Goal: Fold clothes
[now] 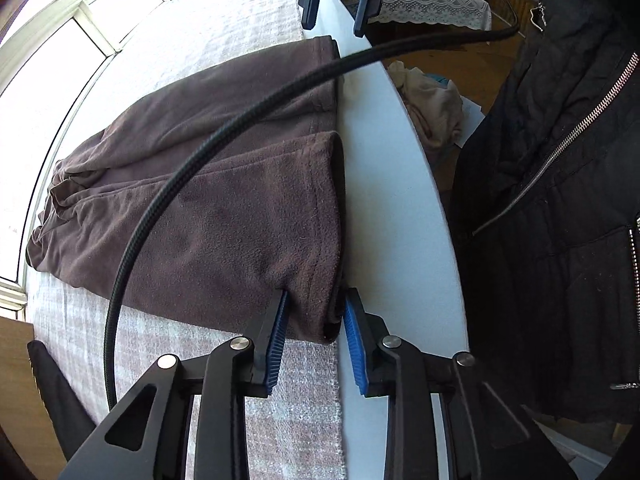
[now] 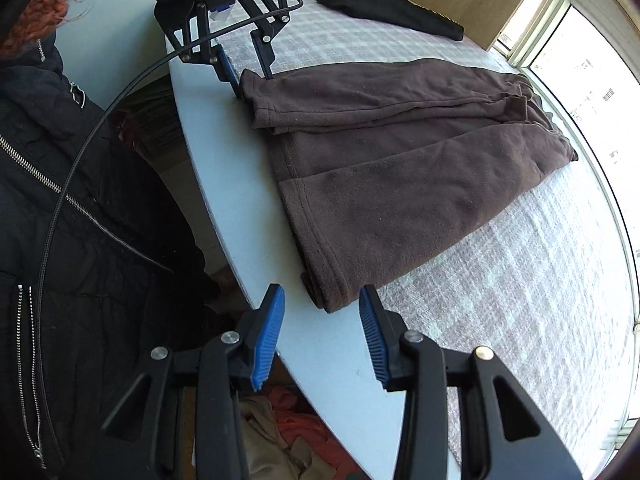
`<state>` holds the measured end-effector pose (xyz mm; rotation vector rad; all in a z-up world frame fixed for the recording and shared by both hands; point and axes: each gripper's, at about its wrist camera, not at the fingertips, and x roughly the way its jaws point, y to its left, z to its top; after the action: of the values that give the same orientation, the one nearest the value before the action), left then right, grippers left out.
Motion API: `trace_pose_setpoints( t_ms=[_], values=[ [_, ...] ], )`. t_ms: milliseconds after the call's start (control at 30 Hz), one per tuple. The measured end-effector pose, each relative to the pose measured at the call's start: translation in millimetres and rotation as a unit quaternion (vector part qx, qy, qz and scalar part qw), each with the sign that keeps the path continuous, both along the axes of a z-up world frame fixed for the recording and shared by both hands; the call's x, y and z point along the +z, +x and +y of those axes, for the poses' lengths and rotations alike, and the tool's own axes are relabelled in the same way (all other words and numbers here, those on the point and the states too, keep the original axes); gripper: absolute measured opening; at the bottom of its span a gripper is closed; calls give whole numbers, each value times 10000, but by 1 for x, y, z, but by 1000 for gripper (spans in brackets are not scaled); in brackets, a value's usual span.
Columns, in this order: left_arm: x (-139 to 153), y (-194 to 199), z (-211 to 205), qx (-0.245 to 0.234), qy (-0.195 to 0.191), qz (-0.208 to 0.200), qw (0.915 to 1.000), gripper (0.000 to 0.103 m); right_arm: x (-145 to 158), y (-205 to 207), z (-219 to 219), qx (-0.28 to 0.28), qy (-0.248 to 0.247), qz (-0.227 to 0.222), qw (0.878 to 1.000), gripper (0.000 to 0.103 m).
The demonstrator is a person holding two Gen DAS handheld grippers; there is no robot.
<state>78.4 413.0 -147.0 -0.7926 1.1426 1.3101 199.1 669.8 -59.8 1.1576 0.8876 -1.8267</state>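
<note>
A brown fleece garment (image 1: 208,200) lies flat on a checked cloth on the white table; it also shows in the right wrist view (image 2: 400,168). My left gripper (image 1: 314,334) straddles the near hem corner, jaws open with the cloth between its blue pads, not pinched. In the right wrist view the left gripper (image 2: 250,82) sits at the far hem corner. My right gripper (image 2: 322,334) is open just short of the other hem corner, above the table edge; it shows in the left wrist view (image 1: 336,26) at the top.
The white table edge (image 1: 400,208) runs beside the person's black jacket (image 1: 560,200). A black cable (image 1: 168,200) drapes over the garment. A dark garment (image 2: 392,4) lies at the table's far end. Clothes (image 2: 288,440) are piled below the table. Windows lie beyond.
</note>
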Motion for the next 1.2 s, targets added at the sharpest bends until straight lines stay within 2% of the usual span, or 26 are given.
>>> trace_pose_setpoints(
  t_ms=[100, 267, 367, 467, 567, 633, 833, 900, 1000, 1067, 1200],
  values=[
    [5, -10, 1, 199, 56, -313, 9993, 21, 0, 5, -3, 208, 115, 189, 9995, 39],
    [10, -11, 1, 315, 188, -275, 9989, 19, -7, -3, -8, 364, 218, 97, 9990, 39],
    [7, -5, 2, 275, 186, -87, 9994, 21, -4, -11, -6, 235, 45, -256, 9994, 39],
    [5, 3, 3, 142, 126, 202, 9996, 22, 15, -33, 4, -287, -499, -855, 9947, 39],
    [2, 7, 5, 102, 41, 365, 9993, 23, 53, -62, 22, -1018, -1315, -1481, 9749, 39],
    [1, 10, 6, 112, 4, 472, 9988, 23, 90, -71, 37, -1478, -1805, -1576, 9596, 39],
    [-3, 18, 6, 173, 46, 765, 9969, 27, 218, -41, 44, -2077, -2545, -727, 9417, 40],
    [-3, 16, 8, 295, 59, 804, 9963, 28, 252, -22, 37, -2252, -2705, -490, 9347, 44],
    [-4, 15, 10, 558, 59, 843, 9949, 32, 272, 23, 19, -2313, -3031, -364, 9237, 52],
    [-7, 19, 10, 807, 26, 927, 9924, 39, 283, 55, 6, -2332, -3256, -300, 9158, 52],
    [-11, 27, 10, 1270, 19, 1215, 9844, 44, 305, 118, -19, -2367, -3700, -171, 8982, 52]
  ],
)
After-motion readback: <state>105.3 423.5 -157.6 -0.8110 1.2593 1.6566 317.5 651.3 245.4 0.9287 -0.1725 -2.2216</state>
